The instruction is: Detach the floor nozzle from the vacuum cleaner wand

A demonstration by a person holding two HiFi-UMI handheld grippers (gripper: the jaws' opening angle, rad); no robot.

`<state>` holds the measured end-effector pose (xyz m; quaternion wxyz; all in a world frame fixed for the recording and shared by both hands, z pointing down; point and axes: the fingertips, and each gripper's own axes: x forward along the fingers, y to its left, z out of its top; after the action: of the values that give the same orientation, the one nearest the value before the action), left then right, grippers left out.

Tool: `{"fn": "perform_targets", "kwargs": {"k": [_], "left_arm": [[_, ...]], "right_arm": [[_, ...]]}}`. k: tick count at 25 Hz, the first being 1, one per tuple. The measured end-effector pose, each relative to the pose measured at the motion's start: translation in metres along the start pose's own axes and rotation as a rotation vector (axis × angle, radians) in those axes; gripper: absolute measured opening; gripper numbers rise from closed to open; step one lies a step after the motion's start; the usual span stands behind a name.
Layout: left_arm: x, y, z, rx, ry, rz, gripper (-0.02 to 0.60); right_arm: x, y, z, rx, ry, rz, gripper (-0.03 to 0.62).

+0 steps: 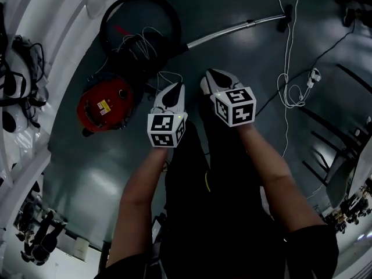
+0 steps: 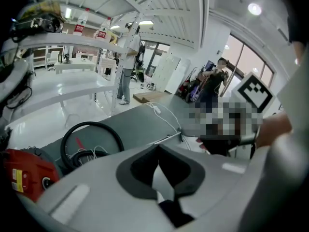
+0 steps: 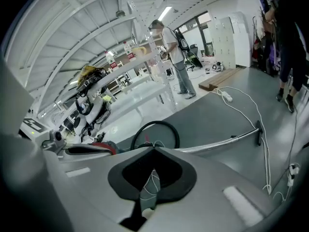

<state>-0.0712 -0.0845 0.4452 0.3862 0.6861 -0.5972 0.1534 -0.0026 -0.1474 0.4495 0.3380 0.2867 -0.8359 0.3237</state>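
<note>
Both sets of jaws are pressed together and empty: left gripper [image 1: 173, 92], right gripper [image 1: 214, 81]. Beyond them on the floor I see the red vacuum canister [image 1: 104, 104], then the wand [image 1: 235, 31]. The dark floor nozzle [image 1: 286, 17] at its far end looks attached. My read: nothing detached yet, approach and grasp remain.

Grey floor [image 1: 244, 68] — red vacuum cleaner [image 1: 106, 104], coiled hose [image 1: 139, 25], wand [image 1: 238, 30], seemingly its nozzle [image 1: 288, 17], white cable [image 1: 289, 68].
</note>
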Motion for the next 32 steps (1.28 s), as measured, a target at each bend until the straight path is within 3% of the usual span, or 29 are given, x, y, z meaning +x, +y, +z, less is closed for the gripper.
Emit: {"fn": "perform_targets", "kwargs": {"k": [15, 27, 32], "left_arm": [[0.086, 0.040, -0.015, -0.015, -0.002, 0.050, 0.008], [0.127, 0.062, -0.049, -0.025, 0.041, 0.097, 0.008], [0.141, 0.070, -0.055, 0.011, 0.040, 0.095, 0.008]], "right_arm": [[0.074, -0.042, -0.026, -0.013, 0.074, 0.009, -0.003], [0.135, -0.061, -0.050, -0.102, 0.140, 0.064, -0.003], [0.153, -0.064, -0.062, -0.166, 0.166, 0.110, -0.003]]}}
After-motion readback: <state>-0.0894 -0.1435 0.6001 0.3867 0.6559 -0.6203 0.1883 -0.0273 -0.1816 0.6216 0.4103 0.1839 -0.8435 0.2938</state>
